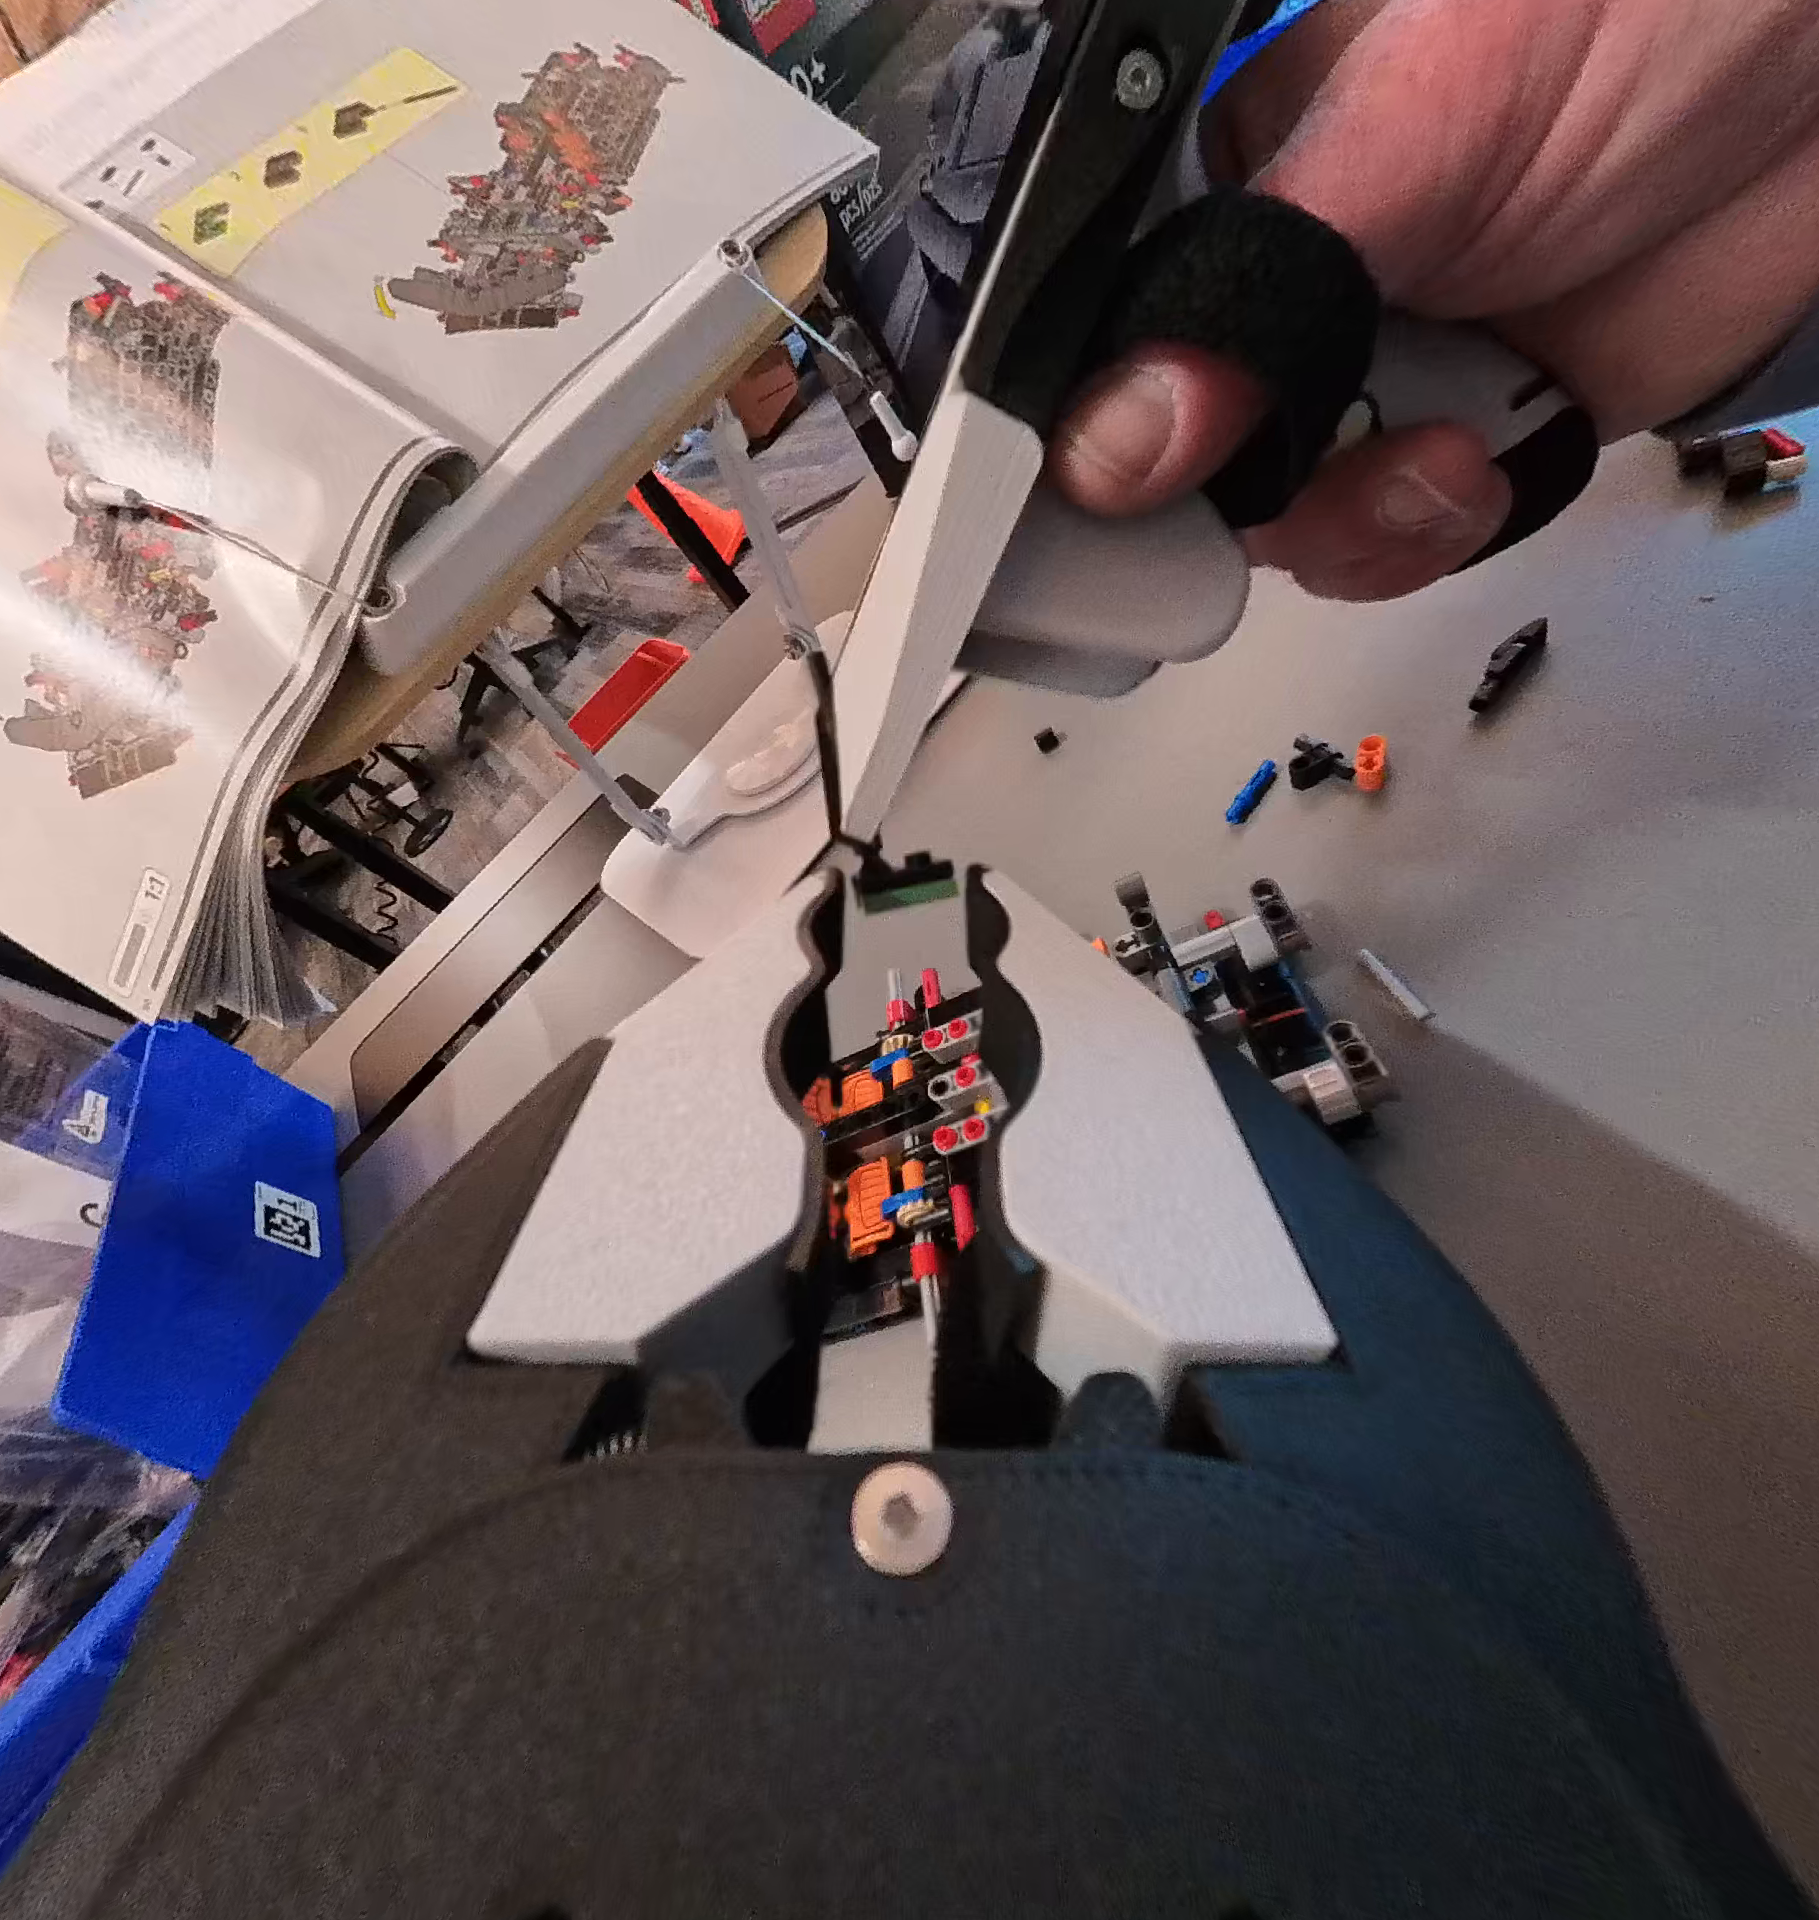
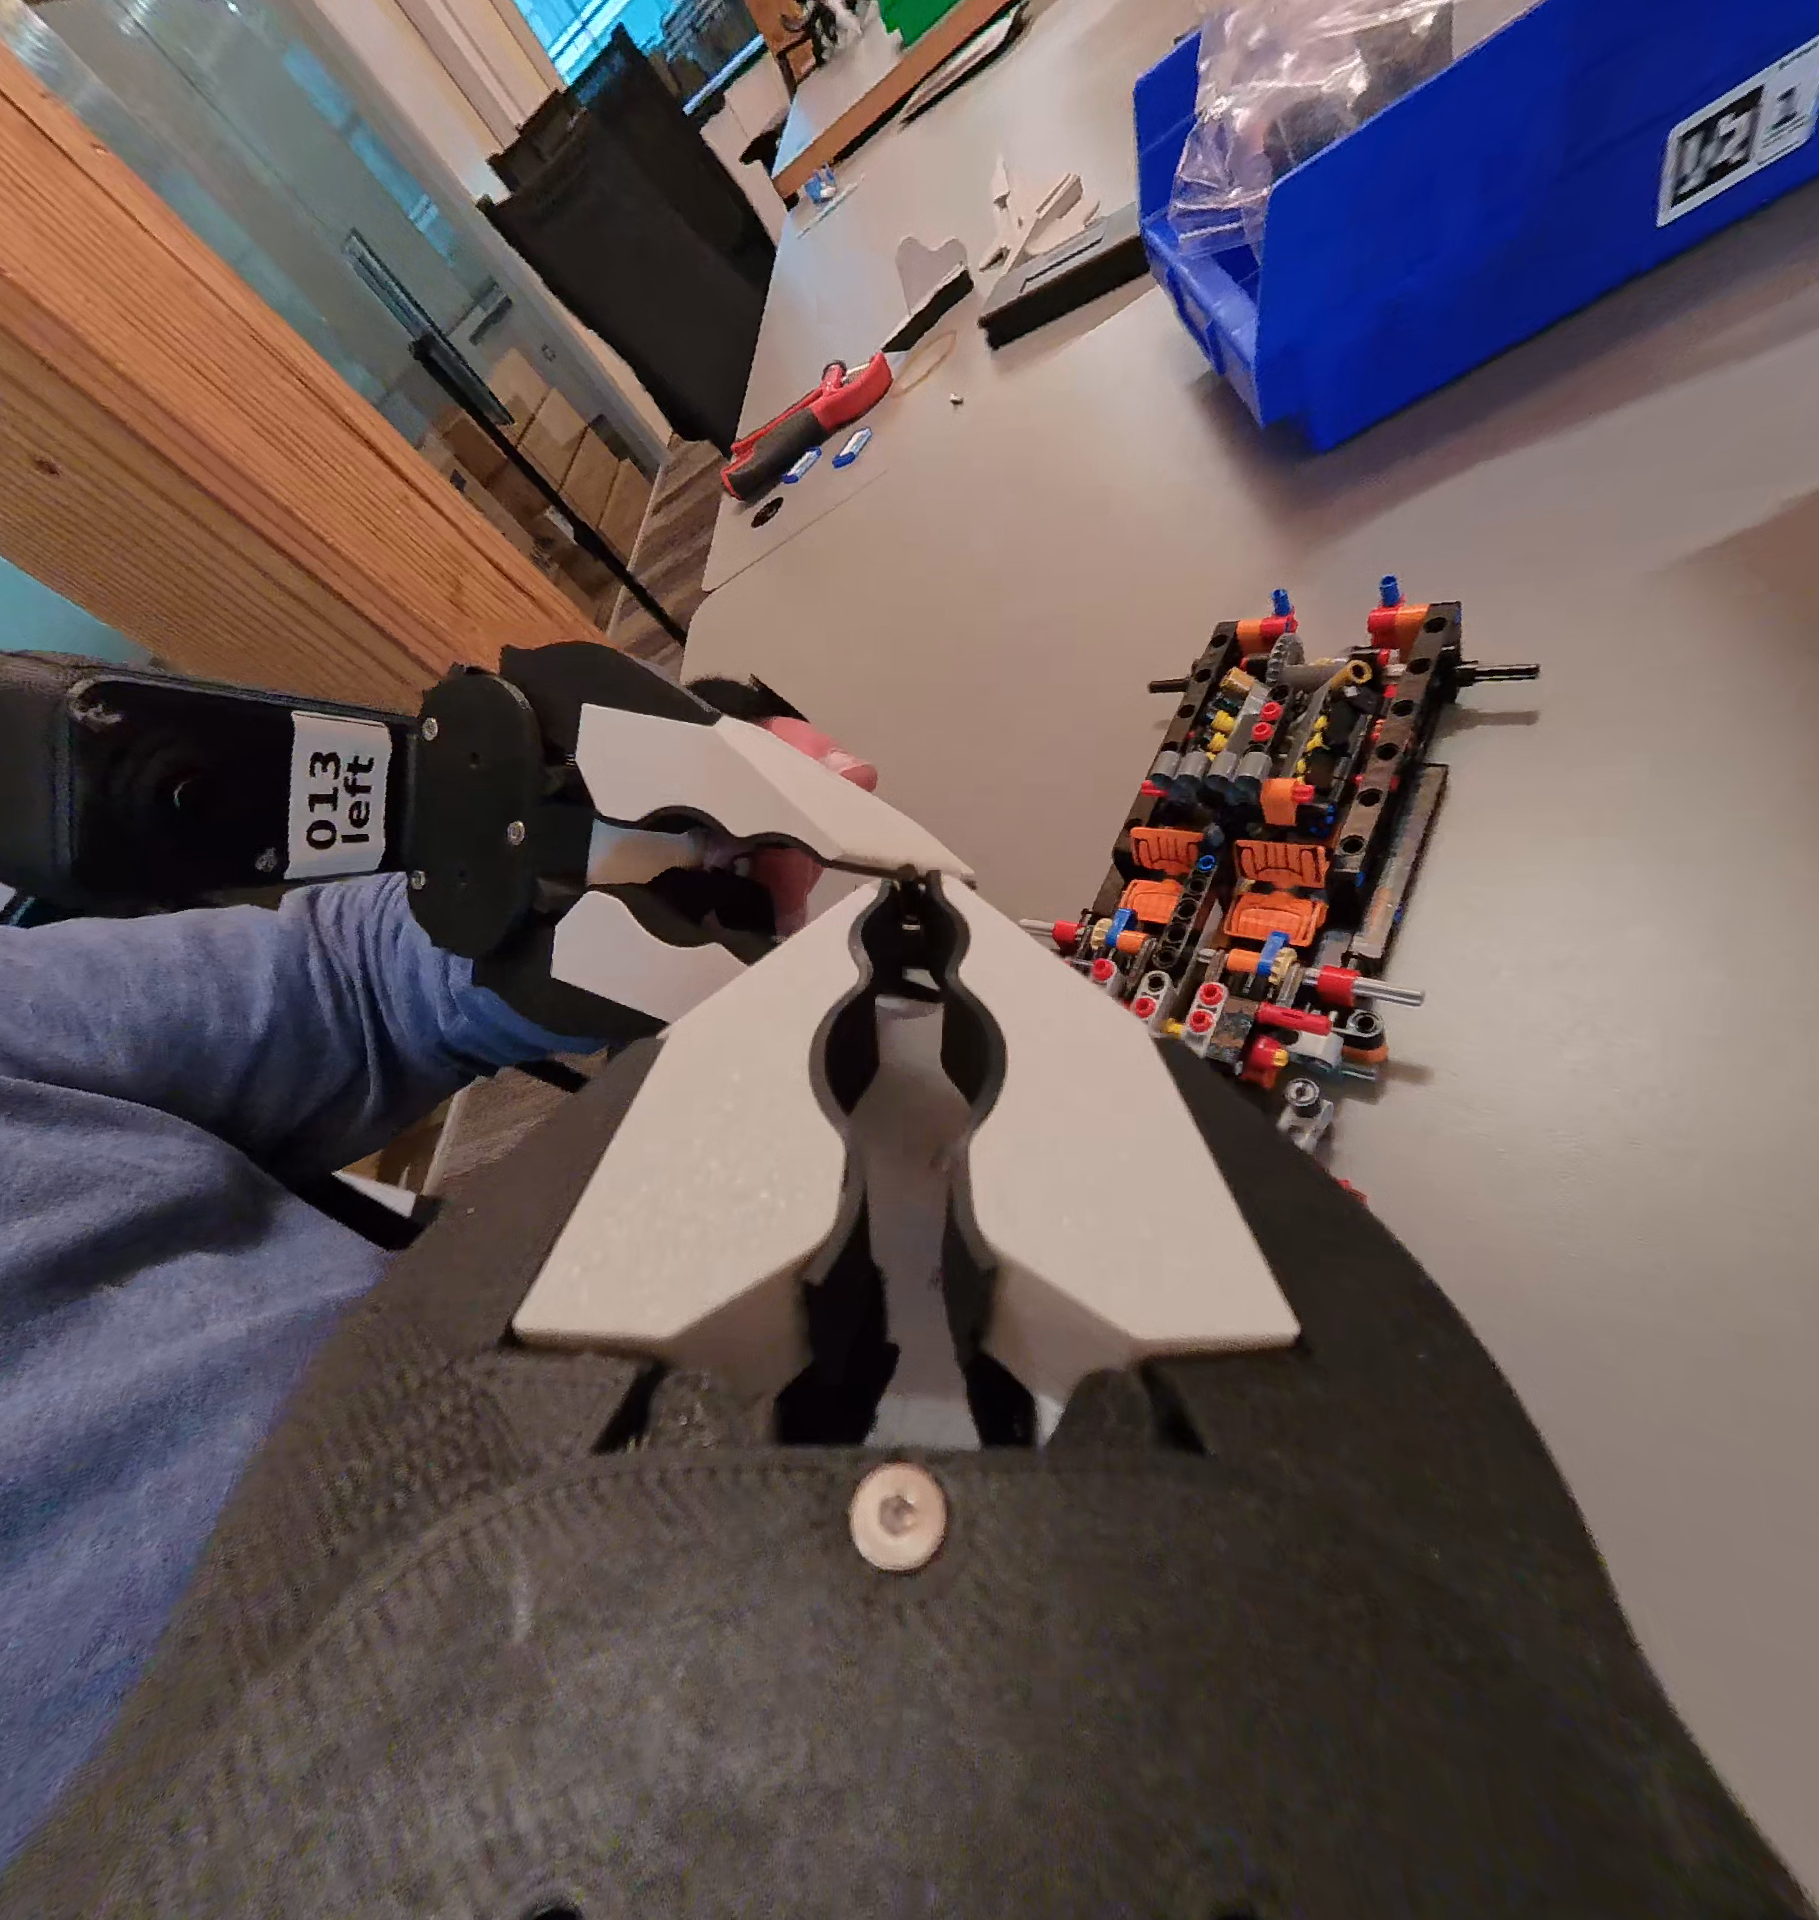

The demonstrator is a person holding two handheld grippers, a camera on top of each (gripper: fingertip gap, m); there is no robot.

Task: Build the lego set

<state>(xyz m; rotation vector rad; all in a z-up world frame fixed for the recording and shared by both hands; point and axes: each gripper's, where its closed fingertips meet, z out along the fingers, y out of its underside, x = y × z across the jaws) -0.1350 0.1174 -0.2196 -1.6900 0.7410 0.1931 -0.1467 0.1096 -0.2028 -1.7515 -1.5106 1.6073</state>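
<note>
Your gripper fingers (image 2: 739,1174) look matt, grainy plastic; the manual (image 1: 261,343) is glossy paper; the table (image 2: 1611,1247) is smooth and matt.

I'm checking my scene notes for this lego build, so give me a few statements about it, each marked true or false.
1. The orange and black lego chassis lies on the grey table. True.
2. The blue plastic bin is empty. False: it holds clear plastic bags.
3. The left gripper has its jaws wide open. False: they are closed on a small black and green lego piece.
4. The paper instruction booklet lies open on a stand. True.
5. The right gripper is far from the left one. False: their tips meet.
</note>
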